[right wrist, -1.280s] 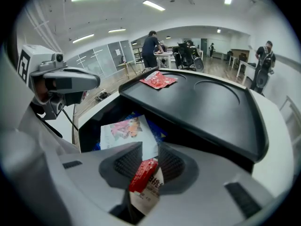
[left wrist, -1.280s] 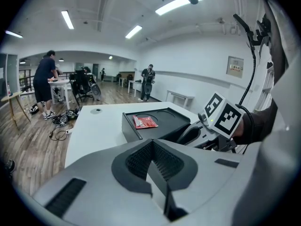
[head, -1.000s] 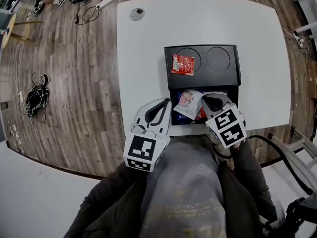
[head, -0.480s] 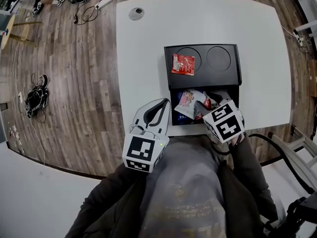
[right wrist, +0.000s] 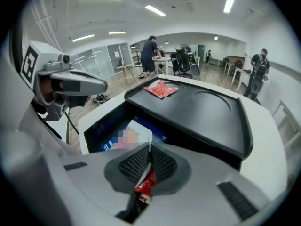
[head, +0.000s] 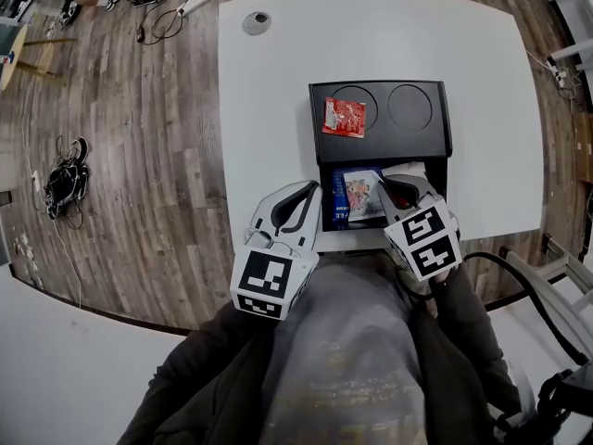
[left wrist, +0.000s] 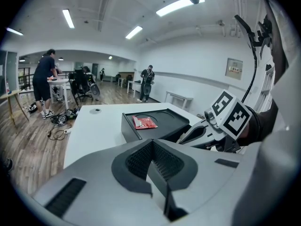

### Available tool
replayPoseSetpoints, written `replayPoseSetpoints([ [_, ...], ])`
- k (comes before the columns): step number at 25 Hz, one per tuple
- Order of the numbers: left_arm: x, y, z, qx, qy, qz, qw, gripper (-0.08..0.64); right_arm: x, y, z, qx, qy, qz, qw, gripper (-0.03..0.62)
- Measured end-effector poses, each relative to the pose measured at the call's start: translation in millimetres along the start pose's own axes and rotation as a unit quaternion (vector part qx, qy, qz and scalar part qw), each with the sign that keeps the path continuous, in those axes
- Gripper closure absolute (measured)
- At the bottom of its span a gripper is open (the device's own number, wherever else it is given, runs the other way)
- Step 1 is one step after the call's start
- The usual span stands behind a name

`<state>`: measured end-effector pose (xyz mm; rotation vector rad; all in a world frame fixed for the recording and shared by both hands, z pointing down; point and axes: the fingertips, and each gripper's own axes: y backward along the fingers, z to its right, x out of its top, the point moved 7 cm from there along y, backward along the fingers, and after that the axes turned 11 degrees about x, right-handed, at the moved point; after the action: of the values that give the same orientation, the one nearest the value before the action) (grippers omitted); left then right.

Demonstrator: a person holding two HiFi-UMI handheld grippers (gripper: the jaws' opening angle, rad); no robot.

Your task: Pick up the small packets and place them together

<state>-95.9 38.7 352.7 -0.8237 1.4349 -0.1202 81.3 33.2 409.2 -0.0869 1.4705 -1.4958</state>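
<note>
The right gripper (right wrist: pixel 149 150) hangs over the open compartment of the black box (head: pixel 380 148) on the white counter (head: pixel 278 91); its fingers have just been closing and pinch a small red packet (right wrist: pixel 146 183); a blue-and-white packet (head: pixel 361 196) lies in the compartment below; a second red packet (head: pixel 344 118) rests on the box's lid; the left gripper (head: pixel 311 189), fingers pressed together on nothing, hovers just beside the box.

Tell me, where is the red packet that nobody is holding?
In the head view, the red packet lies on top of the black tray, over its left round dent, beyond the open compartment with the blue-and-white packet.
</note>
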Motion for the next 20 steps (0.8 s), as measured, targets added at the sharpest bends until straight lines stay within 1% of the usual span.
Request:
replayPoseSetpoints([
  [7, 6.5, 9.2, 3.0, 0.000, 0.000, 0.021, 0.9998, 0.557, 13.3, 36.4, -17.9, -0.011, 0.003, 0.067, 0.998, 0.580],
  [13, 15.6, 15.8, 11.4, -0.005, -0.008, 0.044, 0.9990, 0.557, 19.2, 52.5, -26.5, -0.015, 0.017, 0.090, 0.996, 0.580],
  [20, 26.0, 21.5, 10.8, 0.011, -0.009, 0.064, 0.9978, 0.557, 35.7, 66.5, -30.1, -0.011, 0.043, 0.116, 0.992, 0.580],
])
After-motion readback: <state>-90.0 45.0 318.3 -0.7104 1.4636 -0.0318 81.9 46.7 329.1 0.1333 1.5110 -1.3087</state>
